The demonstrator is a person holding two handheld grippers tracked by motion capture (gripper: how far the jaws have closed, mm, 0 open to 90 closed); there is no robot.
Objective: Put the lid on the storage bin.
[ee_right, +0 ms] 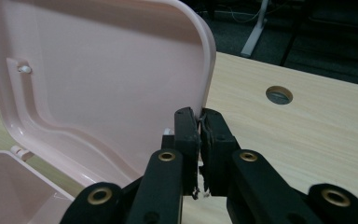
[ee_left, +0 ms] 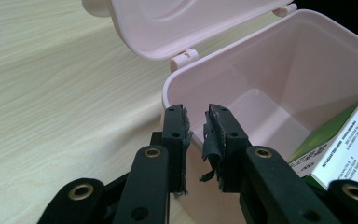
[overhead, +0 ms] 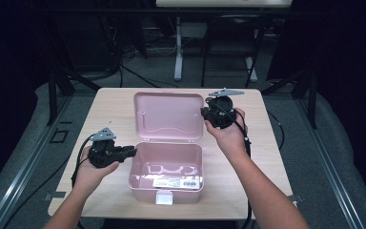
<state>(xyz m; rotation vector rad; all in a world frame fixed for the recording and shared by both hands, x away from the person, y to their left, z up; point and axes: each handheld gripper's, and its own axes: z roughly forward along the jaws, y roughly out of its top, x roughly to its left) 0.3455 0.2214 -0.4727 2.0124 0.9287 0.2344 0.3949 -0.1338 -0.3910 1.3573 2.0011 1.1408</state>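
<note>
Right gripper (ee_right: pixel 199 116) clamps the edge of the pink box's lid (ee_right: pixel 98 70) between its jaws, apparently to swing it on its hinges; left gripper (ee_left: pixel 198 126), jaws slightly parted and grasping nothing, sits against the box (ee_left: pixel 279 70) wall at the rim on the table (ee_left: pixel 51 93), seemingly steadying it. Beyond those jaws, inside the box, lies a barcoded carton (ee_left: pixel 345 140)

My table (overhead: pixel 109 102) shows pale wood grain with a matt finish, probably laminate. The pink box (overhead: pixel 166 164) and its lid (overhead: pixel 169 116) look like smooth moulded plastic with a soft sheen. The carton (ee_left: pixel 342 144) inside is glossy printed cardboard. Each claw, left (ee_left: pixel 198 128) and right (ee_right: pixel 200 126), is matt black plastic with brass-coloured rivets and frayed rubbery pads.
</note>
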